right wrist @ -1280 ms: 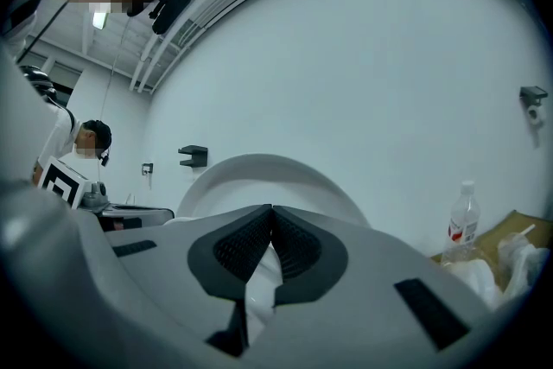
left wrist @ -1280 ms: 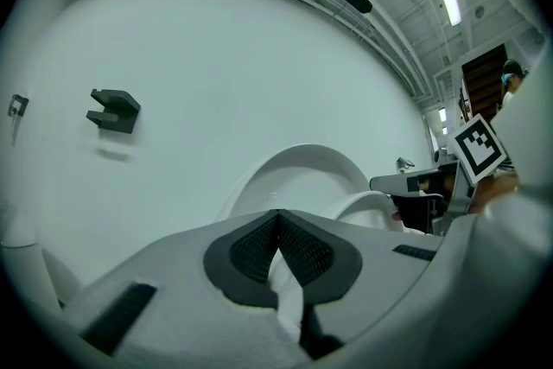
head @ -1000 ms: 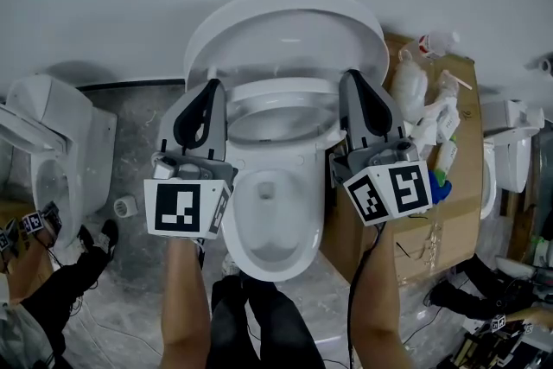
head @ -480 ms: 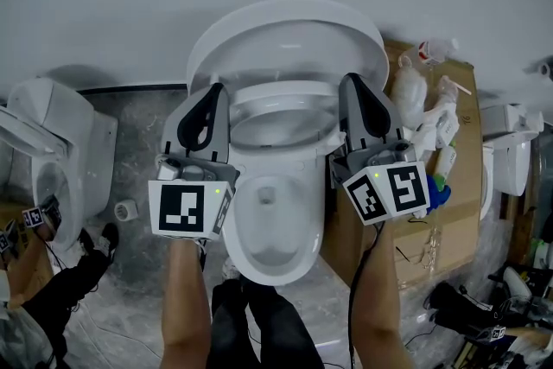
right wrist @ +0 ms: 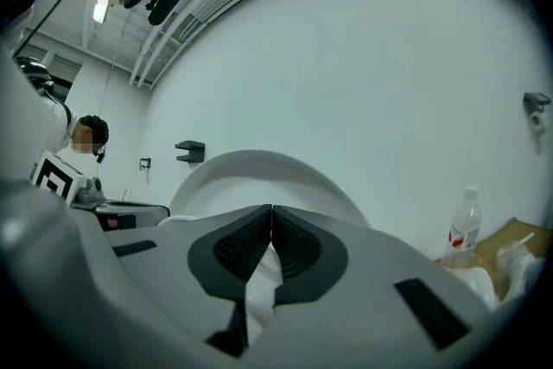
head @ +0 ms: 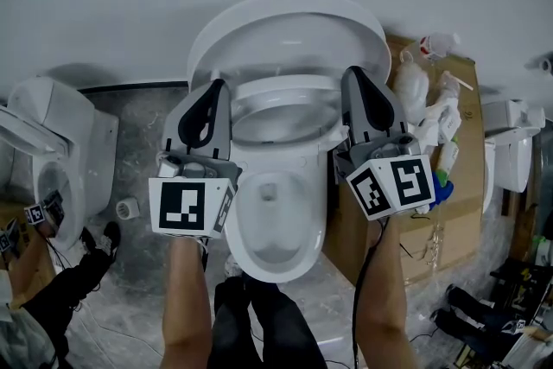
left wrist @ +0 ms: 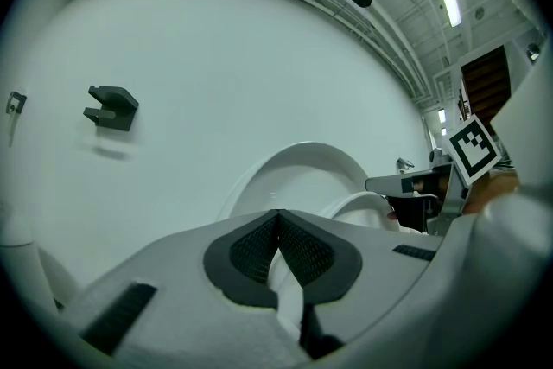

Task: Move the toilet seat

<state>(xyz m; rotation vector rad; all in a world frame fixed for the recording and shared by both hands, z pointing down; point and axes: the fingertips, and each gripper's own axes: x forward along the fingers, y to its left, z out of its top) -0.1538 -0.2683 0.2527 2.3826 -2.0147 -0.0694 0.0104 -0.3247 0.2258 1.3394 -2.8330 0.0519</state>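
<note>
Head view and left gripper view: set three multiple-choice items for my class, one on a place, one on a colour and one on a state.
1. Where does the cardboard box stand?
A) on the person's right of the toilet
B) on the person's left of it
C) on top of it

2. What colour is the toilet lid?
A) black
B) white
C) blue

3. How is the left gripper?
A) wide open
B) shut
C) shut on a bottle

Answers:
1 A: the box fills the floor at the right of the head view.
2 B: the raised lid is plain white against the wall.
3 B: its dark pads meet at the tips in its own view.
</note>
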